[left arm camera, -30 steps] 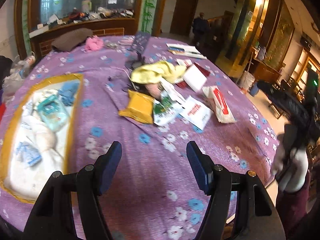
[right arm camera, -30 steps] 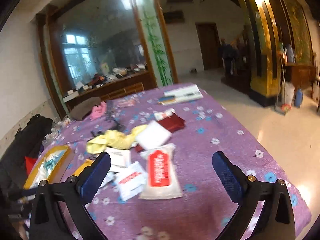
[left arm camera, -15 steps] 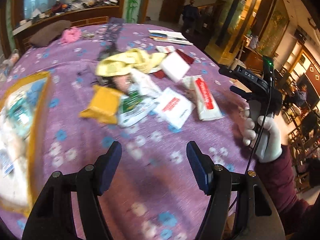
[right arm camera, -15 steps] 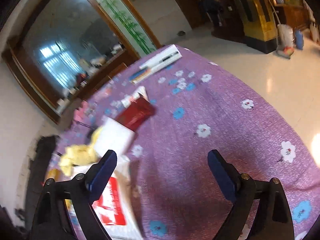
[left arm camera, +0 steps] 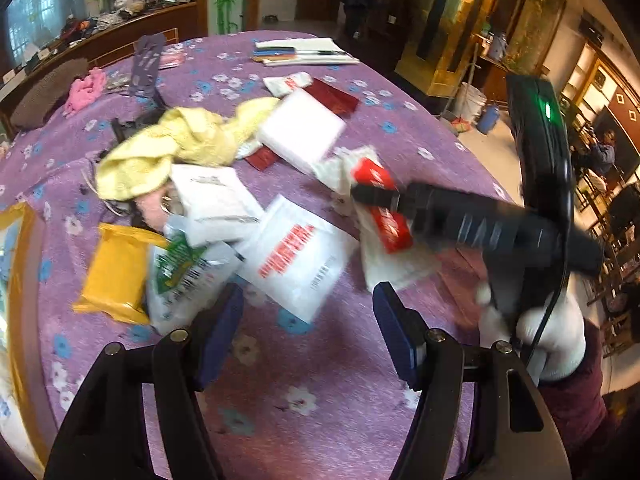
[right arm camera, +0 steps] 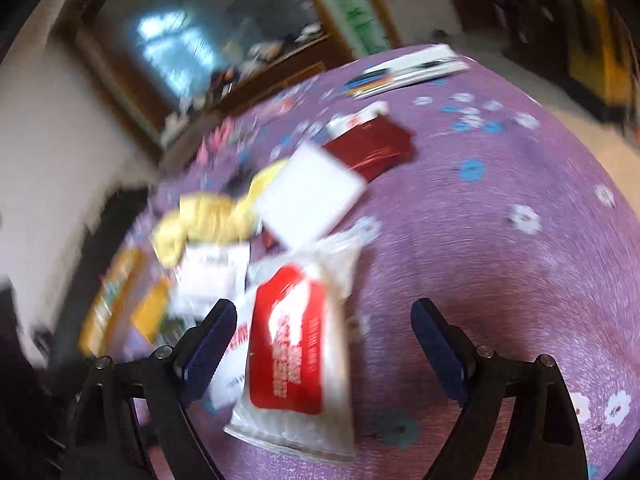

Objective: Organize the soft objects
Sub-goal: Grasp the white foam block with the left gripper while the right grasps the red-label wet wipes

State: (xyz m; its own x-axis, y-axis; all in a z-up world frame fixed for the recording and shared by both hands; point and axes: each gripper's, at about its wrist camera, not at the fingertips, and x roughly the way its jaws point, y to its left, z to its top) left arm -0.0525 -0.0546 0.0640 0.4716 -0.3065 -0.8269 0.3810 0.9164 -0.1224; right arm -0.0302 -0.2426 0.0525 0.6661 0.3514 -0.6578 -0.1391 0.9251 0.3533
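1. Left wrist view: the left gripper [left arm camera: 308, 320] stands with its jaws spread wide and nothing between them, above the purple flowered tablecloth [left arm camera: 340, 380].
2. Just ahead of its left fingertip lie a green-printed white packet [left arm camera: 184, 276] and, left of that, a yellow packet [left arm camera: 116, 272]; straight ahead between the fingertips is a white packet with red print [left arm camera: 296, 264].
3. Ahead and to the right, the right gripper [left arm camera: 372, 196] reaches in over the red-labelled tissue pack [left arm camera: 384, 216]; whether it touches the pack I cannot tell. A white-gloved hand [left arm camera: 548, 336] holds it.
4. Farther ahead sit a yellow cloth [left arm camera: 180, 140] and a white square pack [left arm camera: 300, 128].
5. Right wrist view, heavily blurred: the right gripper [right arm camera: 324, 344] is open, fingers well apart and holding nothing.
6. The red-labelled tissue pack [right arm camera: 292, 344] lies between the fingertips, nearer the left one, flat on the cloth.
7. Beyond it are the white square pack [right arm camera: 312, 196], a dark red wallet-like item [right arm camera: 372, 148] and the yellow cloth [right arm camera: 208, 216].
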